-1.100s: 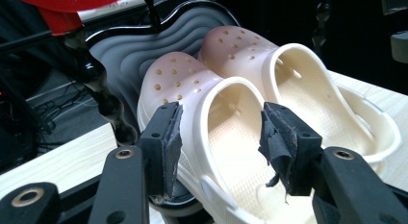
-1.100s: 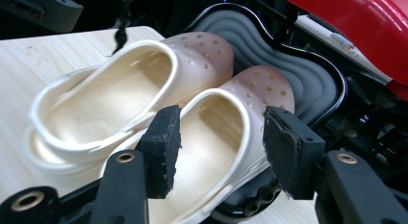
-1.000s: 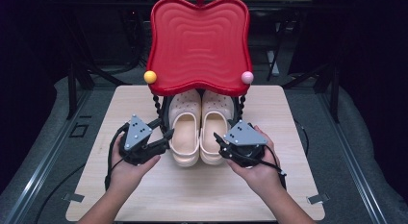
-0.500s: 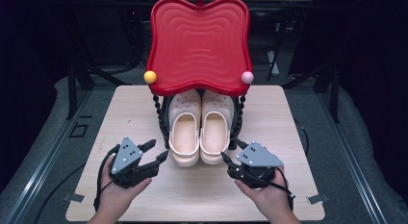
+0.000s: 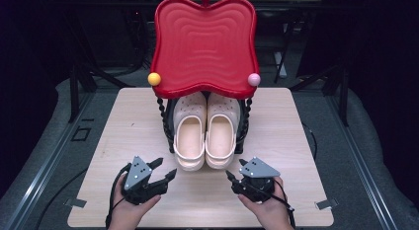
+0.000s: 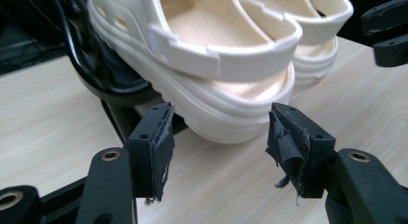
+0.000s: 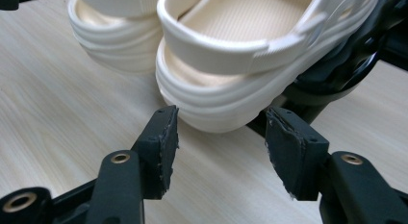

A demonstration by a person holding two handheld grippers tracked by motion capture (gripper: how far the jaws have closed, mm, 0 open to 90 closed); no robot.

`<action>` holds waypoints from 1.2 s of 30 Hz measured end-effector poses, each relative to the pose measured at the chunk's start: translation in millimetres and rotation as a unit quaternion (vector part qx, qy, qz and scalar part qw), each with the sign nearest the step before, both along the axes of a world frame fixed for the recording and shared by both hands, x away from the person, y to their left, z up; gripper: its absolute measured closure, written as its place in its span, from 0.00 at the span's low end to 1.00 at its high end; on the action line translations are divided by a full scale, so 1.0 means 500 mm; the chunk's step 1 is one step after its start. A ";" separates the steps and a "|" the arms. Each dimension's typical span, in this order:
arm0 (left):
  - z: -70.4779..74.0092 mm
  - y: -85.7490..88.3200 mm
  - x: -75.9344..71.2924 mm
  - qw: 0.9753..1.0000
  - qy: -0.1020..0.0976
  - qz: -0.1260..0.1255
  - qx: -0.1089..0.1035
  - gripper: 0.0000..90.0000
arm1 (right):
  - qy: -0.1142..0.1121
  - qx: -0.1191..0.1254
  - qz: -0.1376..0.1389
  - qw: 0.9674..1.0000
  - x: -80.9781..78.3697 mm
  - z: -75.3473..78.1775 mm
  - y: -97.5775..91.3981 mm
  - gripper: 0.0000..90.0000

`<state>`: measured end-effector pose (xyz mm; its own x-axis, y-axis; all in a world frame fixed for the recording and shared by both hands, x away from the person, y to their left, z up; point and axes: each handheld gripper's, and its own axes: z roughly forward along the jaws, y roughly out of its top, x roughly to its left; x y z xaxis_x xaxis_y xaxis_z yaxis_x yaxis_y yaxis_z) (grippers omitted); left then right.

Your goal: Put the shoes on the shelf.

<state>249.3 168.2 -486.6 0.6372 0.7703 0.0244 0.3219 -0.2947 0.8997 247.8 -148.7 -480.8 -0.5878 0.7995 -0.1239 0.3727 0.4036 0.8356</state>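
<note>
A pair of cream clogs, left and right, rests heels toward me on a black stand under a red wavy tray. My left gripper is low over the table, just short of the left clog's heel. Its jaws have just been opening and stand open, with nothing between the pads. My right gripper mirrors it before the right clog's heel, open and empty. Both point toward the heels without touching them.
The wooden table has bare room on both sides of the stand and along its near edge. Beaded black posts flank the clogs. A yellow ball and a pink ball sit at the tray's corners. Dark frames surround the table.
Both hands have come down and back toward the near edge, away from the sides of the clogs. The grippers now sit low in front of the heels.
</note>
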 end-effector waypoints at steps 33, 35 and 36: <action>-0.063 -0.061 0.032 0.999 0.034 0.009 0.004 0.47 | 0.041 0.012 -0.008 0.999 0.043 -0.059 0.028 0.56; -0.063 -0.062 0.031 0.999 0.032 0.010 0.003 0.47 | 0.042 0.013 -0.009 0.999 0.043 -0.059 0.027 0.56; -0.063 -0.062 0.031 0.999 0.032 0.010 0.003 0.47 | 0.041 0.015 -0.010 0.999 0.042 -0.059 0.026 0.56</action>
<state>264.8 137.3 -518.3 0.6224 0.7826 -0.0116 0.3847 -0.2929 0.8754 268.8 -135.5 -510.2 -0.5783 0.8142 -0.0521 0.4485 0.3706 0.8133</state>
